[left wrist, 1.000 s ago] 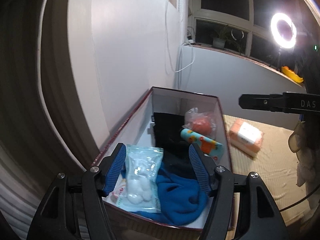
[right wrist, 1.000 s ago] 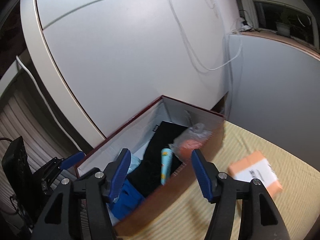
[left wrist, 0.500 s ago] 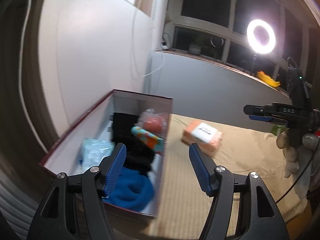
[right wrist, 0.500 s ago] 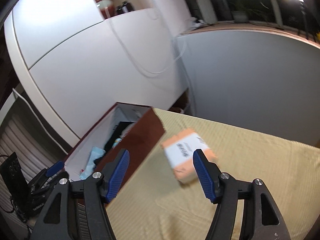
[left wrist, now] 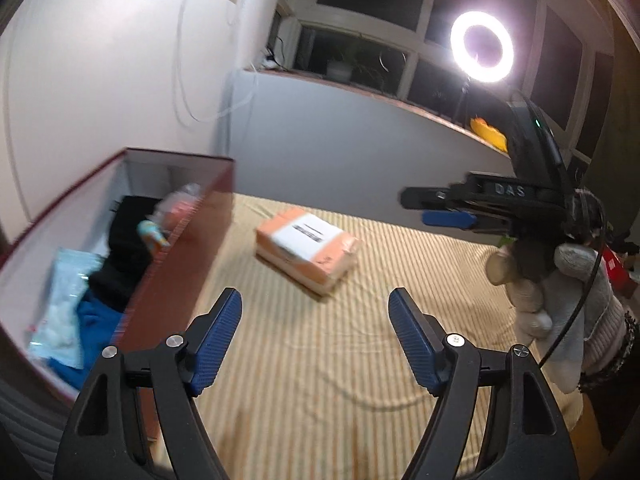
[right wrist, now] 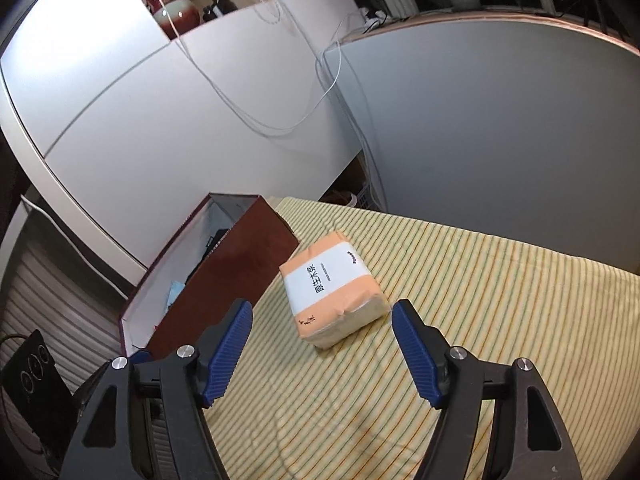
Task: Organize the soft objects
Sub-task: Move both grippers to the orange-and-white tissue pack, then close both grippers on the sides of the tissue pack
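striped table (right wrist: 480, 280) | maroon box (right wrist: 248, 248) far left, soft items inside | tissue pack (right wrist: 334, 294) right of box, long axis diagonal, just ahead of right gripper (right wrist: 322, 354), nearer arm, wide open, empty | left gripper (left wrist: 314, 340) wide open, empty, farther back

One tissue pack (right wrist: 334, 288) ahead of the tool, one box (left wrist: 180, 248) to its left (holding roughly five soft items).

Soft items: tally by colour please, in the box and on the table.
Orange, tissue pack on the table, bagged orange item in the box: 2
Blue, blue cloth: 1
Black, black garment: 1
Clear, bag of cotton balls: 1
Patterned teal, roll: 1
Total: 6
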A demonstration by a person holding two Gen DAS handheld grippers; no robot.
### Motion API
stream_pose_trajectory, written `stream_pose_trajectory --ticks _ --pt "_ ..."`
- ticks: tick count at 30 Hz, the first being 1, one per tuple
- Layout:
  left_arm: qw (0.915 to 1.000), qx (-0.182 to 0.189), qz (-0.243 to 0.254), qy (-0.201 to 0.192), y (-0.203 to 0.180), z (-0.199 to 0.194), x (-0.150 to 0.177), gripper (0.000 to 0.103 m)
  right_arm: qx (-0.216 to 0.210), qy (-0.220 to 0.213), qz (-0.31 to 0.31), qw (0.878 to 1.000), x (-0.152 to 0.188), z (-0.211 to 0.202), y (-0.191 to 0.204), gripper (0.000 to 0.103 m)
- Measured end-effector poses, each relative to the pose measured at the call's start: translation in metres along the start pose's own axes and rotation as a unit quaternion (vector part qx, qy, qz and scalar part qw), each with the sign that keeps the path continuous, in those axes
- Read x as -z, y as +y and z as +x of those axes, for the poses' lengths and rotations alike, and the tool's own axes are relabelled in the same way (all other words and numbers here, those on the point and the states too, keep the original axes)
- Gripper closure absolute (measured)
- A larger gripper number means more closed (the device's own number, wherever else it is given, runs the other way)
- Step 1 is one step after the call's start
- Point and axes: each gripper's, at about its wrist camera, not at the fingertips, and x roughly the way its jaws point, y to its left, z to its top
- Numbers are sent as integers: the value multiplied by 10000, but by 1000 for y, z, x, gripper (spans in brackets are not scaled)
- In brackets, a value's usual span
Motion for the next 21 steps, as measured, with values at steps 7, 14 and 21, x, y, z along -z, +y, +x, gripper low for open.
stream_pose_trajectory --ticks 7,14,21 --pt "9994 70 -64 331 -13 43 0 27 -50 328 -91 9994 -7 33 -7 34" --pt "9981 -36 -279 551 -4 85 -5 27 -157 574 32 9982 -16 73 -15 34" --pt "9962 -24 -418 769 6 121 -9 27 -289 835 238 9958 -22 109 -26 34"
